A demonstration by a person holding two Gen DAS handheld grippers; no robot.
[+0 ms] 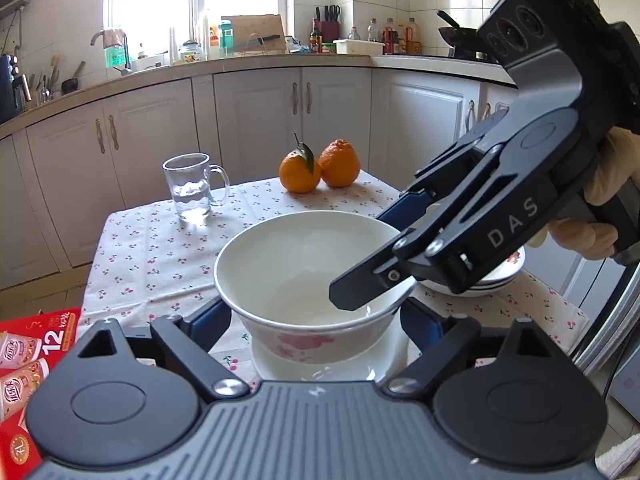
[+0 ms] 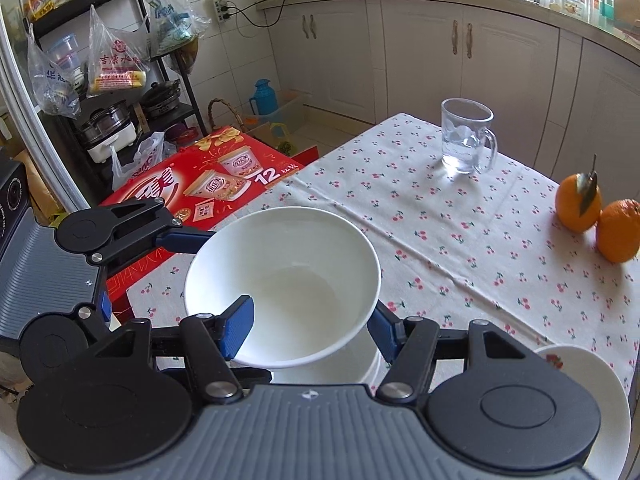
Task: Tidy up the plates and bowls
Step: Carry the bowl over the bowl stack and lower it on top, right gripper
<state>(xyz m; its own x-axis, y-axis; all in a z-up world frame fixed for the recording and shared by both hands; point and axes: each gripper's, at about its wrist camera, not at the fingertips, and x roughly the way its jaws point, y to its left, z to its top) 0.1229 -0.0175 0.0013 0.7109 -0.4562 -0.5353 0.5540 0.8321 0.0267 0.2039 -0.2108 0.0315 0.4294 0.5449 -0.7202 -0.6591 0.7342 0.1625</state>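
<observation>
Closest to both cameras is the bowl [image 1: 304, 276], white with a pink flower print, seated on a white plate [image 1: 320, 364] near the table's [image 1: 160, 248] near edge. Both tongs address it. Left gripper [image 1: 316, 320]: jaws spread wide, blue pads flanking the bowl's outer wall; contact cannot be confirmed, so nothing is judged as held. Right gripper [image 2: 312, 328]: one pad inside the rim, one outside — a straddle suited to a rim pinch — but the gap appears wider than the wall, so the jaws read as open and not yet clamped. A stack of plates [image 1: 496, 276] lies at the right edge, likely the sorting destination. Glass mug [image 2: 466, 142] and two oranges [image 2: 596, 216] stand well apart toward the far edge.
</observation>
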